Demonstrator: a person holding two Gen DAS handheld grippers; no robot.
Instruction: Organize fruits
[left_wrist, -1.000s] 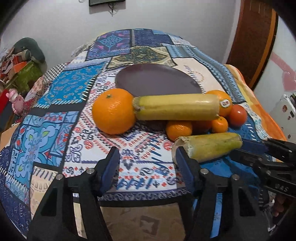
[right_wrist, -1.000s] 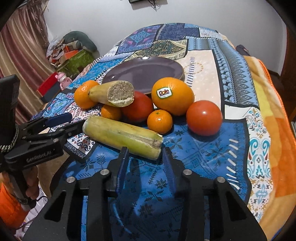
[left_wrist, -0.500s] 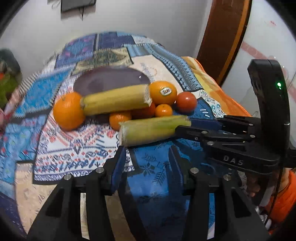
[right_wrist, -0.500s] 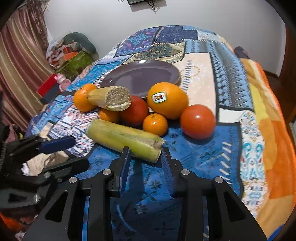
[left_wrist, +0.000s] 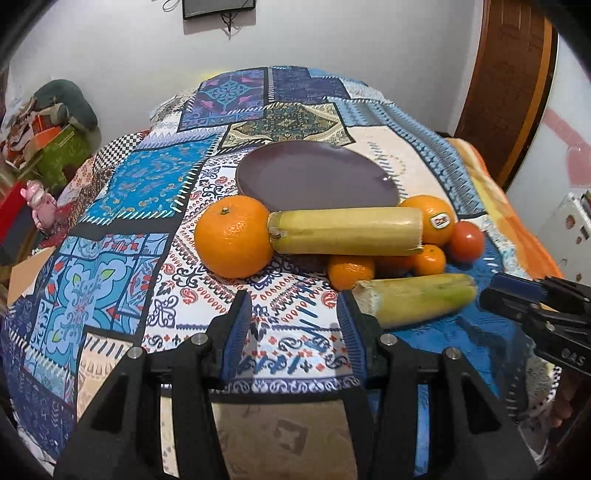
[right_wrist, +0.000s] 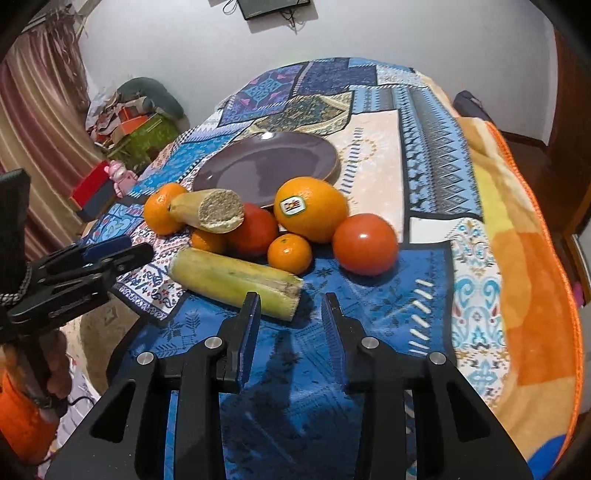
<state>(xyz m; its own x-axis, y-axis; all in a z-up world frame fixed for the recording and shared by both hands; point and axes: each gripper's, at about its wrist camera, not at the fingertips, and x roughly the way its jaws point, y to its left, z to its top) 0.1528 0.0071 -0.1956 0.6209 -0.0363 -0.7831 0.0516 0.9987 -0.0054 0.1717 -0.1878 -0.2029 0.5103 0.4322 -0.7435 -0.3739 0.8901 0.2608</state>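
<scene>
Fruit pile sits on quilt, just before the empty purple plate (right_wrist: 266, 166). Right gripper (right_wrist: 290, 321) spread, empty, low beside near banana piece (right_wrist: 236, 278). Left gripper (left_wrist: 293, 325) wide, holding nothing. Best: straddle the piece mid-length, squeeze gently; skin looks soft.
</scene>
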